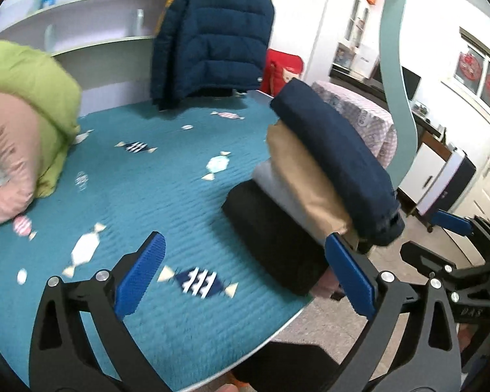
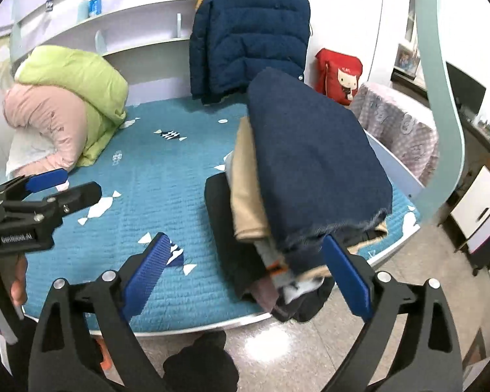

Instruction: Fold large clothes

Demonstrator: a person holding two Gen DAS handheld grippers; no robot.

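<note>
Stack of folded clothes (image 2: 310, 176) beyond right gripper's (image 2: 250, 276) parted jaws.

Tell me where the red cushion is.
The red cushion stands beyond the bed's far right corner, between the hanging navy puffer jacket and the checked tablecloth, in both views.

A home bedroom is indicated. A bed (image 2: 166, 196) covered in a teal candy-print quilt is seen, backed by white wall shelves (image 2: 140, 16). Rolled bedding (image 2: 72, 98), a hung puffer jacket (image 2: 248, 42) and a red cartoon cushion (image 2: 338, 75) are shown.
</note>
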